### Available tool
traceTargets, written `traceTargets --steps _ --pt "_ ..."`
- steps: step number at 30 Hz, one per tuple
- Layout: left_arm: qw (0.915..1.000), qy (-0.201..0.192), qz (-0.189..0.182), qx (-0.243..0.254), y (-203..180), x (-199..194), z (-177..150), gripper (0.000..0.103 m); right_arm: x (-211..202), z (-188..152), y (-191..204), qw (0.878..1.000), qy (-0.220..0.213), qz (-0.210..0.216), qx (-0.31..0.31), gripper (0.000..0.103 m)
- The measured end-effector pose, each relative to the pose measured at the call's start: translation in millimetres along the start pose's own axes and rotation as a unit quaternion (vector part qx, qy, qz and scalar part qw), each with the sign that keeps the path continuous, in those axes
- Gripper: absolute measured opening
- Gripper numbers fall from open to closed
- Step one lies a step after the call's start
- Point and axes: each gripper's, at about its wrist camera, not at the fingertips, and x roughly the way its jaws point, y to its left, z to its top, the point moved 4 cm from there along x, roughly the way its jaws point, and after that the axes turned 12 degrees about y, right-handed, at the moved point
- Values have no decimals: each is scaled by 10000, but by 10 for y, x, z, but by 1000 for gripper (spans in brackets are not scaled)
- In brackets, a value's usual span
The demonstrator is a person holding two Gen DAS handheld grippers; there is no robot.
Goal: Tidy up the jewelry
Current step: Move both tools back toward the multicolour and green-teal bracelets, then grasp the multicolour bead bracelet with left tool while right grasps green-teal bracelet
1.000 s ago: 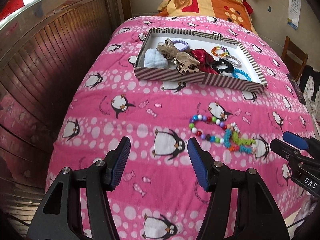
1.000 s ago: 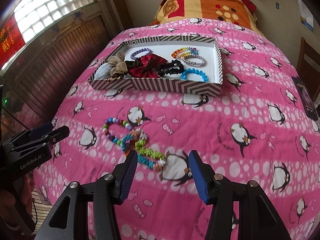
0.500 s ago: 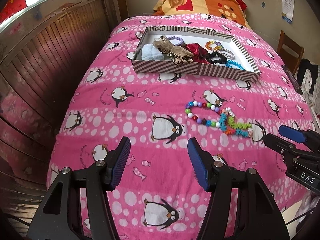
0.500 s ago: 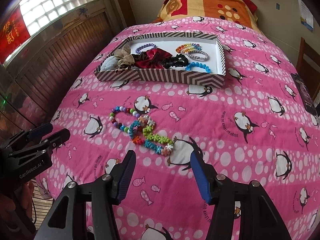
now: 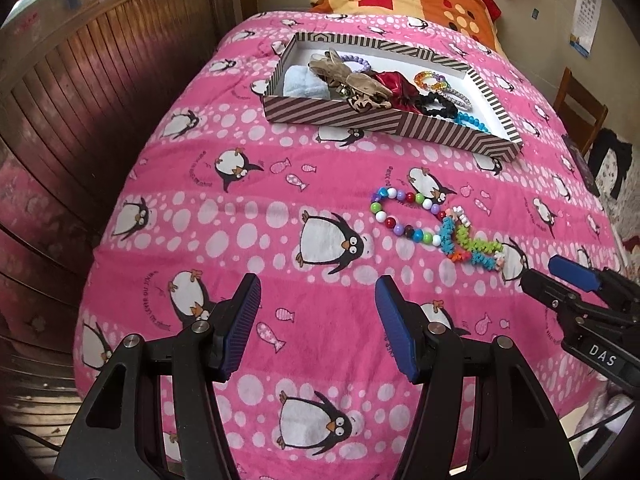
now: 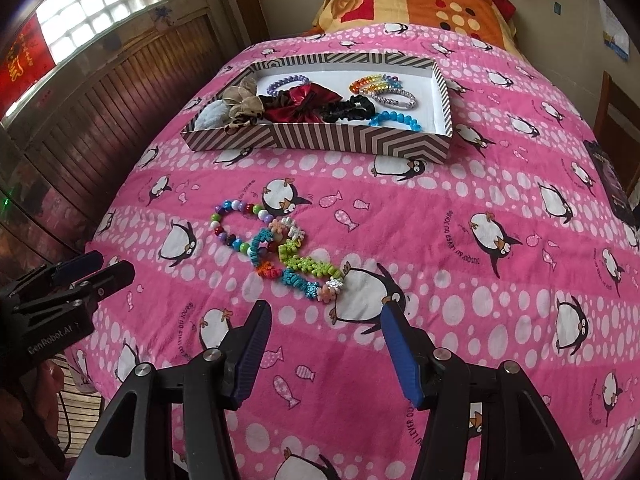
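Hovering over the near end of the pink penguin blanket (image 6: 460, 216), both grippers are empty, jaws standing apart with nothing between the pads: the right gripper (image 6: 325, 316) sits just short of the loose jewelry, and the left gripper (image 5: 318, 294) hangs off to the side over bare blanket. The step in hand looks like the approach to a pick, with nothing grasped yet.

Two pieces lie outside the striped box (image 6: 320, 140), touching where they overlap: a round-bead bracelet (image 6: 230, 222) in mixed colours and a spiky flower-bead bracelet (image 6: 304, 268) in blue, green and orange. The next move likely calls for the right gripper to dip forward, close on one strand without dragging the other along, then carry it to the box, which stands well apart further up the bed.

Inside the box I count four bracelets: purple (image 6: 286, 82), rainbow (image 6: 372, 80), silver (image 6: 394, 98) and blue (image 6: 394, 120). There are also about four fabric pieces: a red bow (image 6: 304, 102), a black scrunchie (image 6: 348, 110), a tan bow (image 6: 240, 106) and a pale fluffy item (image 6: 212, 116), though they overlap, so that count is uncertain.
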Motion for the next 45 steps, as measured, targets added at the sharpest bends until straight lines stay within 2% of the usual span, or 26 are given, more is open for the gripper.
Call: traceTargets --steps 9,16,20,22,23,28,32,38,45 --pt "9983 273 -214 -475 276 153 92 59 142 142 -57 9999 4 19 -113 55" --pt "9963 367 -118 -765 460 232 138 59 431 248 -65 9992 209 -148 -307 55" --pt "9960 404 -113 -783 451 257 170 59 474 291 -58 9987 119 -225 -449 54" --pt "9961 417 -140 -766 424 262 193 59 475 312 -72 9976 113 -391 -553 44" --pt "9962 413 -149 -747 401 263 215 59 485 322 -107 9968 160 -543 -561 43" --pt "9969 385 -192 -656 288 275 327 59 480 309 -283 9971 257 -612 -378 42" --pt "9978 376 -244 -480 130 310 438 59 451 315 -295 9991 237 -120 -333 42" --pt "9986 410 -312 -87 -163 412 624 60 504 298 -296 9986 235 -208 -423 42" --pt "9977 631 -152 201 -387 680 778 60 507 318 -356 9984 153 -156 -515 42"
